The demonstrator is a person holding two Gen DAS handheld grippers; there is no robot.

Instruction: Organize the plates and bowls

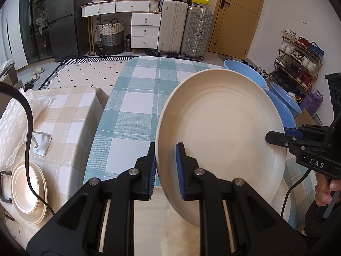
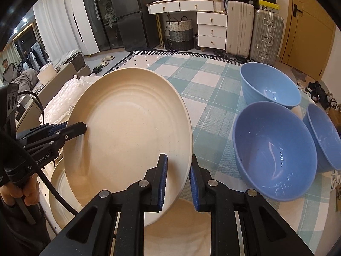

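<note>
While both grippers pinch opposite rim edges of the cream plate (image 1: 221,132), left gripper (image 1: 166,170) and right gripper (image 2: 178,179) each clamped tight on it, the plate hangs tilted above another cream plate (image 2: 61,192) near the checked tablecloth's (image 1: 132,111) near edge; uneven pull could slip a rim free and drop it. Three blue bowls (image 2: 275,149) sit toward the right edge. How far the lower plate extends is hidden.
</note>
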